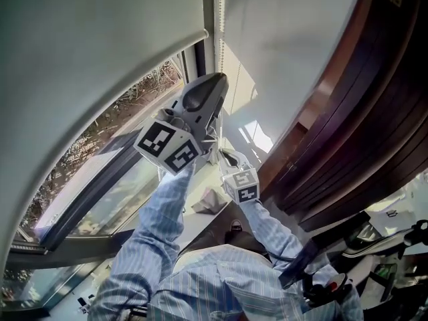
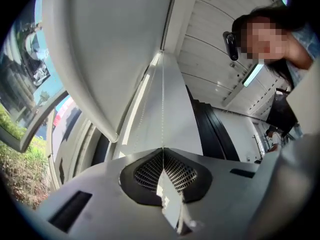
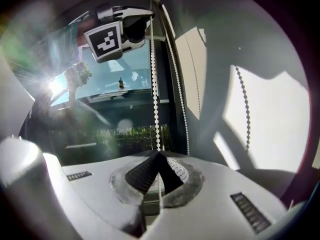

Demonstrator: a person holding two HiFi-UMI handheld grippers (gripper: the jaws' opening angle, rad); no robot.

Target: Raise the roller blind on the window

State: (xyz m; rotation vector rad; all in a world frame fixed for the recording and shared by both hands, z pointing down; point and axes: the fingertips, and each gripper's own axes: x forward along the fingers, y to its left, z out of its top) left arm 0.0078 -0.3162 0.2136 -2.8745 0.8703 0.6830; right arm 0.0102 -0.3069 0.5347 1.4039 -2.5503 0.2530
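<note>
**A:** Both are biting at once. The left gripper [image 2: 163, 153] is pressing its jaws together on the bead chain [image 3: 152, 84] high up, and the right gripper [image 3: 158, 154] is pinching that same strand lower down.

**B:** And the roller blind [image 1: 100, 39] is hanging roughly halfway down the window [image 1: 114, 199], with plenty of glass showing under its bottom bar [image 2: 87, 111]. So what's worrying you?

**A:** Slip, mostly. Those beads are tiny and the pads are only nipping a thin line, so I'm thinking a hard tug is going to let it run through.

**B:** I'm also eyeing the second strand [image 3: 181, 99], which is dangling just beside the held one. If that's the wrong side of the loop, the blind is probably going down, not up.

**A:** Agreed, and pulling off to one side is risking the chain jumping its wheel up top. I can't see that wheel from here, mind.

**B:** What's crowding them?

**A:** The dark wood panelling [image 1: 361, 126] is sitting close on the right, so the right elbow is getting little room. A pale panel [image 1: 287, 39] is standing right behind the chain.

**B:** And the sun glare [image 3: 52, 86] is washing out the right gripper view, so judging the lower grip from there is getting tricky
</note>
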